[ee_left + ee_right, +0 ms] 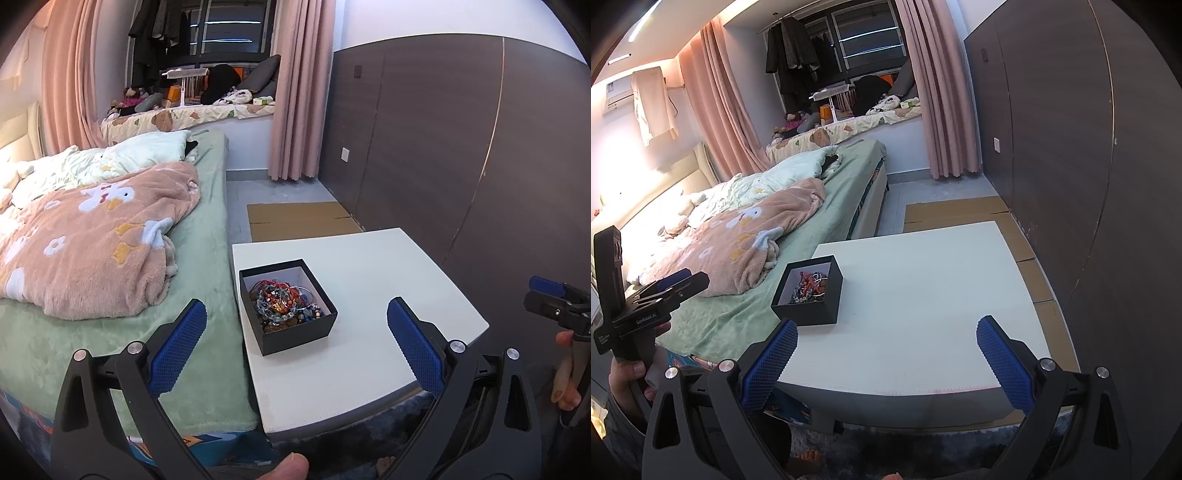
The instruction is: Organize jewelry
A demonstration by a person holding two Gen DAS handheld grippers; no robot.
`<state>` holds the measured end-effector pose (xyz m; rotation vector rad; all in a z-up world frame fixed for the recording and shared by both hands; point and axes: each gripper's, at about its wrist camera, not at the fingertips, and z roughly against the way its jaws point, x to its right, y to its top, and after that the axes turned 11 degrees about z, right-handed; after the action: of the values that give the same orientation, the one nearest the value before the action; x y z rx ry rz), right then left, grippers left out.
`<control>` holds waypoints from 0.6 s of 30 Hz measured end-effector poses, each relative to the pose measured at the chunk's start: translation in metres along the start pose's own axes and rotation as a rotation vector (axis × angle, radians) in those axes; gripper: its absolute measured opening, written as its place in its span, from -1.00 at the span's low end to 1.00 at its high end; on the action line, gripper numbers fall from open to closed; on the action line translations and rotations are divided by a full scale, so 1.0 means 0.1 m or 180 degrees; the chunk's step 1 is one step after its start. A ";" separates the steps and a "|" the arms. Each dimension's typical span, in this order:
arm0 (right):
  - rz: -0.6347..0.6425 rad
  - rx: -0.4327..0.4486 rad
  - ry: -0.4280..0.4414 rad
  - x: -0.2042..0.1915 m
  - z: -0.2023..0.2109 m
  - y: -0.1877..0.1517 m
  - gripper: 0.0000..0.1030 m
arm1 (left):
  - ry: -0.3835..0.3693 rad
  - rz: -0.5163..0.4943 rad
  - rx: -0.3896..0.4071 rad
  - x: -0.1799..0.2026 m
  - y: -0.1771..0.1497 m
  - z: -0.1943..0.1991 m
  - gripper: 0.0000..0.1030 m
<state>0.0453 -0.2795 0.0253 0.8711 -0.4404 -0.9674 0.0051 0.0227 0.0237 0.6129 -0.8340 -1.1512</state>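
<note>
A black open box (295, 332) stands near the left edge of a white table (369, 295). It holds a tangle of bead bracelets and red cords (282, 301). My left gripper (295, 317) is open and empty, held above the table's near edge with the box between and beyond its blue pads. The box also shows in the right wrist view (812, 308), with jewelry (809, 286) inside. My right gripper (886, 332) is open and empty, over the table's near edge, to the right of the box.
A bed (110, 295) with a green sheet and a pink blanket (92, 243) touches the table's left side. A dark wardrobe wall (461, 147) stands on the right. Flat cardboard (299, 218) lies on the floor behind the table.
</note>
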 end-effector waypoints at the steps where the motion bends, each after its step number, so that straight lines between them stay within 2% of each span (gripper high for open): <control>1: -0.0007 0.0000 0.0000 0.00 0.00 0.00 0.85 | 0.0016 -0.0017 0.0003 0.01 0.00 0.00 0.90; 12: -0.0033 -0.0014 0.0005 0.03 0.00 -0.01 0.85 | 0.0060 -0.0074 0.0002 0.04 0.00 0.00 0.90; 18: -0.0057 -0.0027 0.0007 0.03 -0.02 -0.03 0.85 | 0.0051 -0.0079 0.0105 0.05 -0.01 0.07 0.90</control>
<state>0.0465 -0.2821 0.0212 0.8696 -0.4269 -0.9839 -0.0003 0.0178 0.0279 0.6604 -0.8352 -1.1555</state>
